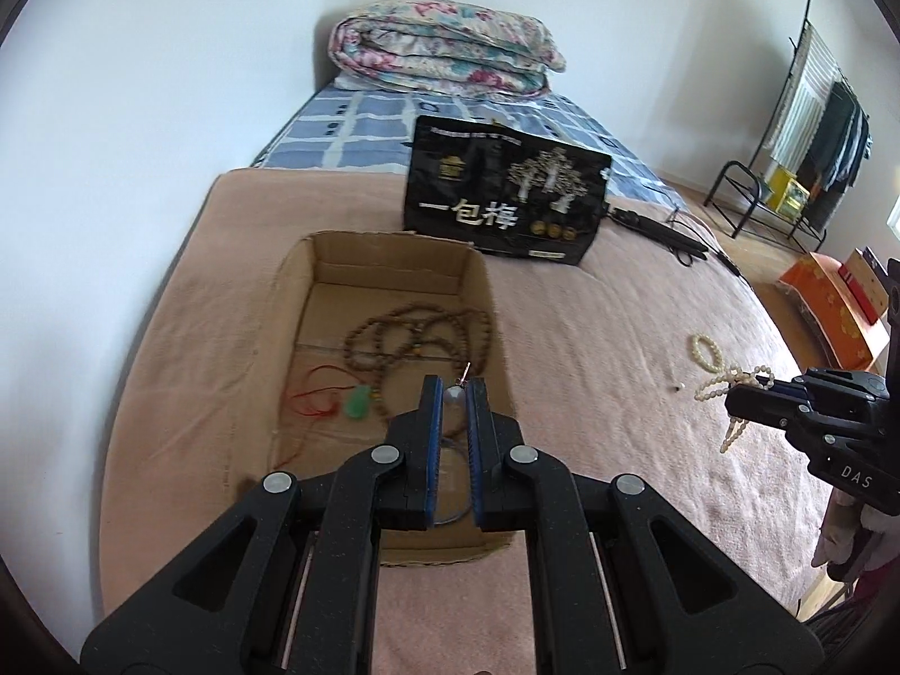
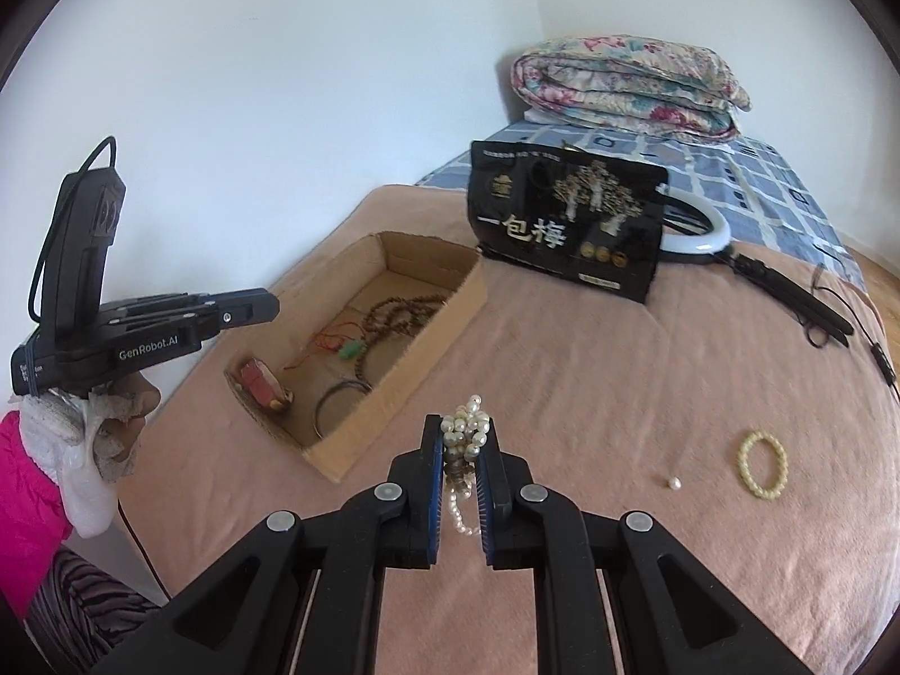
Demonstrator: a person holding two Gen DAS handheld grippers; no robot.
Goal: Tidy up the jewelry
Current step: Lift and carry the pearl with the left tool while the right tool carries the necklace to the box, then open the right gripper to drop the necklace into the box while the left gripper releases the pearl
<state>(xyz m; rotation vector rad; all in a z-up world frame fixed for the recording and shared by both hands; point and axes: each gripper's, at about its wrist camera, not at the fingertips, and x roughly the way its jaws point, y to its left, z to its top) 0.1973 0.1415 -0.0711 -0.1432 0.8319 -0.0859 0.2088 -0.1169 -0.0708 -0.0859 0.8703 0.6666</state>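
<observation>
Black bag (image 2: 568, 225): "一包梅". Left gripper (image 2: 264, 306): "GenRobot.AI". Right gripper (image 1: 742, 399): "DAS".

Your left gripper (image 1: 454, 394): matte black linkage arms; round silver pivot screws; blue ribbed pads on the inner faces of the fingers (image 1: 432, 422)
Its side, from your right wrist camera: white "GenRobot.AI" lettering on the black body; an upright black module on top; a black cable looping over it
Your right gripper (image 2: 462, 439): same black frame; silver pivot screws; blue pads
Its side, from your left wrist camera: white letters "DAS" on the black housing; small silver screws along the arm
Your left hand (image 2: 107, 422): a white lacy glove
Your sleeve (image 2: 25, 495): bright pink, padded
Your lower clothing (image 2: 90, 602): black and grey zebra-like stripes
</observation>
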